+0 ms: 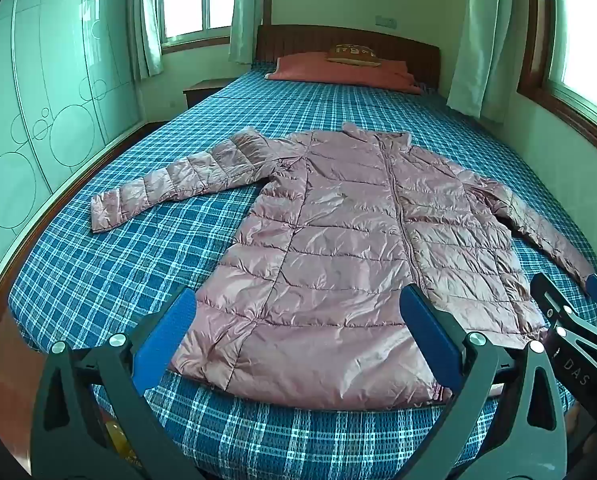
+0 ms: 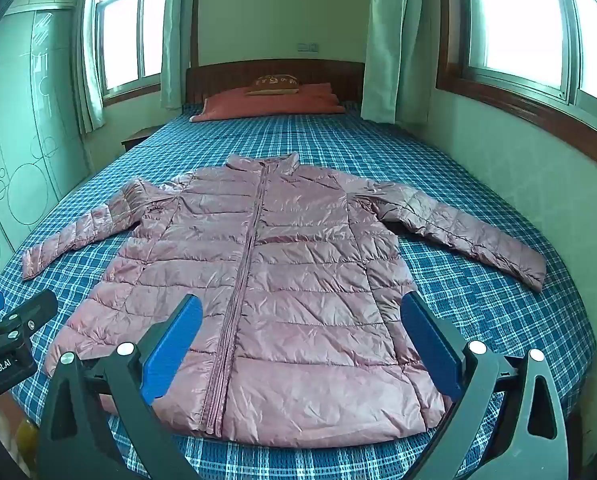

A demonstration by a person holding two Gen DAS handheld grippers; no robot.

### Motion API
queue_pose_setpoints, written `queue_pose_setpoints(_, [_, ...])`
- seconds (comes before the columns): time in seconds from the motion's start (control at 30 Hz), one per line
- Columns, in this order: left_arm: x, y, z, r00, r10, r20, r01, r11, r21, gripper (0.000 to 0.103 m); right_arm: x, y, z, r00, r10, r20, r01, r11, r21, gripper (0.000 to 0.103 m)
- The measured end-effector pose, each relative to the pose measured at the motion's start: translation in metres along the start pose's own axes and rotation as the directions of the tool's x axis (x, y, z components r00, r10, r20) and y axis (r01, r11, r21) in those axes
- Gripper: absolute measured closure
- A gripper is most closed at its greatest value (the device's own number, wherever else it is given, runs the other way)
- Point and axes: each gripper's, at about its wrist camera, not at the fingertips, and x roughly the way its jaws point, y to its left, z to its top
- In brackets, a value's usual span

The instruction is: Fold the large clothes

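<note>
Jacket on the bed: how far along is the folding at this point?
Done: the pink puffer jacket lies flat on the plaid bed, zipped, front up, both sleeves spread out. In hand: nothing; the left hand-held gripper and right hand-held gripper hover open near the hem, neither touching fabric. Left: every fold, starting with the left sleeve and right sleeve, then the body.

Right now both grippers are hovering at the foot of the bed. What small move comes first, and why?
Probably bring the left gripper over to the cuff of the left sleeve to fold that sleeve across the body. The pink puffer jacket lies flat, zipped, both sleeves spread out on the plaid bedsheet, nothing folded yet. Both grippers are open and empty, the right gripper above the hem.
</note>
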Motion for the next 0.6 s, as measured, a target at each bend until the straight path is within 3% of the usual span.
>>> queue_pose_setpoints(0.6, [0.0005, 0.0006, -0.0010, 1.000, 0.012, -0.012, -0.012, 1.000, 0.000, 0.002, 0.0005, 0.0003, -0.0011, 1.000, 0.004, -0.004, -0.004, 1.000, 0.002, 0.005])
